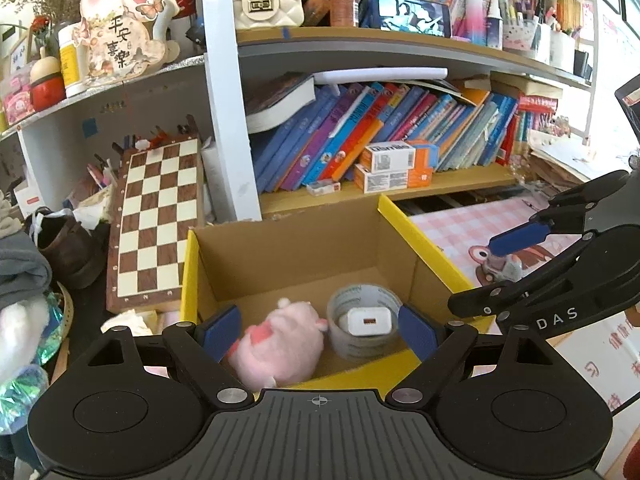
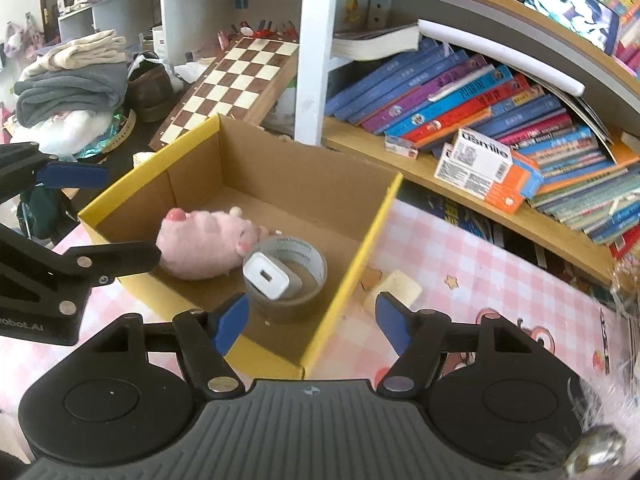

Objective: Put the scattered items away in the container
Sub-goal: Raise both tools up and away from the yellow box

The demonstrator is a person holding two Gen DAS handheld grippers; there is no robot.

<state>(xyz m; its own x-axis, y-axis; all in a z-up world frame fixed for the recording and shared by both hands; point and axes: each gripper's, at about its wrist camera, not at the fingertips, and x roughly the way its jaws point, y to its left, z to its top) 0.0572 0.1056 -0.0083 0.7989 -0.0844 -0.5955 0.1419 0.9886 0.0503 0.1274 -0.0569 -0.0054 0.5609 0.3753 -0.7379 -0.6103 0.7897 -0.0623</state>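
Blue-padded left tongs (image 1: 318, 330) hang with jaws apart and empty at the near rim of the cardboard box (image 1: 192, 256), which has yellow outer walls. Right tongs (image 2: 310, 318) likewise stand apart and empty, straddling the box's near right corner, one pad over the box, the other over the bench (image 2: 460, 256) with its pink checked cloth.

Inside the box: pink plush toy (image 1: 276, 344) lying on its side at the left, touching a roll of tape (image 1: 362, 330) at the right. White charger (image 1: 366, 320) sits inside the roll's ring, port face up.

On the bench just outside the box's right wall: a pale flat block (image 2: 396, 288), partly hidden.

Farther back: chessboard (image 1: 156, 220) leaning against the shelving, slanted books (image 1: 360, 136) and an orange-and-white carton (image 1: 396, 156) on the lower shelf.
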